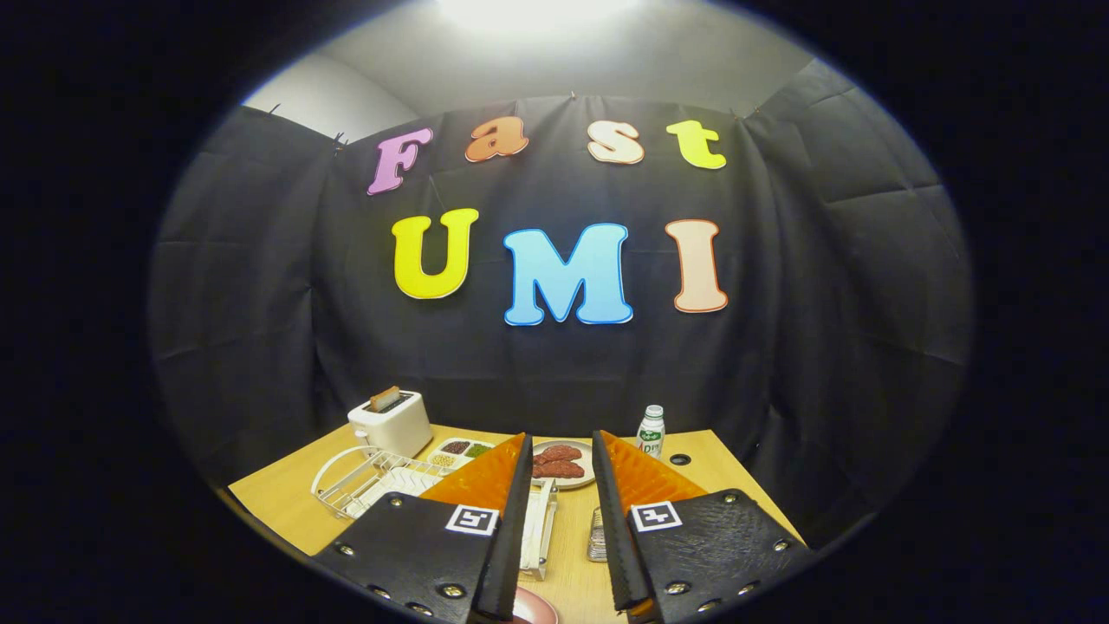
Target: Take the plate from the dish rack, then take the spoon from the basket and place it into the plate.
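Note:
My gripper (561, 438) is held high over the wooden table (277, 503) and stands open, with nothing between its fingers. Left of the left finger sits a white wire dish rack (368, 481) with a pale flat piece lying in it. In the gap between the fingers I see the end of a white slatted holder (539, 524) and, beside it, a small metal mesh basket (596, 535), partly hidden by the right finger. Close under the gripper, the rim of a pink plate (533, 608) peeks out. I cannot make out a spoon.
At the back left stands a white toaster (392, 422) with a slice in it. Next to it is a compartment tray of beans (459, 451). A plate of meat slices (561, 464) lies beyond the fingertips, and a small bottle (651, 431) stands at the back right.

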A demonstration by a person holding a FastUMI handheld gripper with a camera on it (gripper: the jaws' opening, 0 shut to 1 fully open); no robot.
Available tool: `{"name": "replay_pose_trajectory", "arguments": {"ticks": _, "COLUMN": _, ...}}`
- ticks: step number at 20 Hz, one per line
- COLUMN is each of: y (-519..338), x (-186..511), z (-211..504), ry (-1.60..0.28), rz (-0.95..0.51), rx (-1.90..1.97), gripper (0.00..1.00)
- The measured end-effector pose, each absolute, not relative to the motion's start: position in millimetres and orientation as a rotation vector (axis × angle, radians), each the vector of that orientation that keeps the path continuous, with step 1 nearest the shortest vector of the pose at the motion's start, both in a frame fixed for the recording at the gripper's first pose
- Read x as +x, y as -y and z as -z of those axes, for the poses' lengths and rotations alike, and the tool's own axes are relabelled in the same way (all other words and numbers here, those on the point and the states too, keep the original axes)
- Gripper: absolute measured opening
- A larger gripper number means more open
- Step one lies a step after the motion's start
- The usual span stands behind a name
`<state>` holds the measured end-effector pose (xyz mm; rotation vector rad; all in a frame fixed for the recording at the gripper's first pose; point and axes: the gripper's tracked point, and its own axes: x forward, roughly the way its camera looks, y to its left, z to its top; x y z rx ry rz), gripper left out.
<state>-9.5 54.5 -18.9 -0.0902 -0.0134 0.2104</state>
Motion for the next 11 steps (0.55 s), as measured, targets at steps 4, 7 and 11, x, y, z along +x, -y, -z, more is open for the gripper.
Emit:
{"name": "replay_pose_trajectory", "arguments": {"ticks": 4, "y": -58, "x": -8, "z": 4, "ry": 0.038, "rz": -0.211, "rx": -0.096, "gripper": 0.41}}
{"name": "replay_pose_trajectory", "arguments": {"ticks": 7, "y": -62, "x": -6, "z": -1, "ry": 0.042, "rz": -0.213, "rx": -0.097, "gripper": 0.41}}
{"name": "replay_pose_trajectory", "arguments": {"ticks": 11, "y": -64, "x": -7, "z": -4, "ry": 0.043, "rz": -0.216, "rx": -0.106, "gripper": 0.41}}
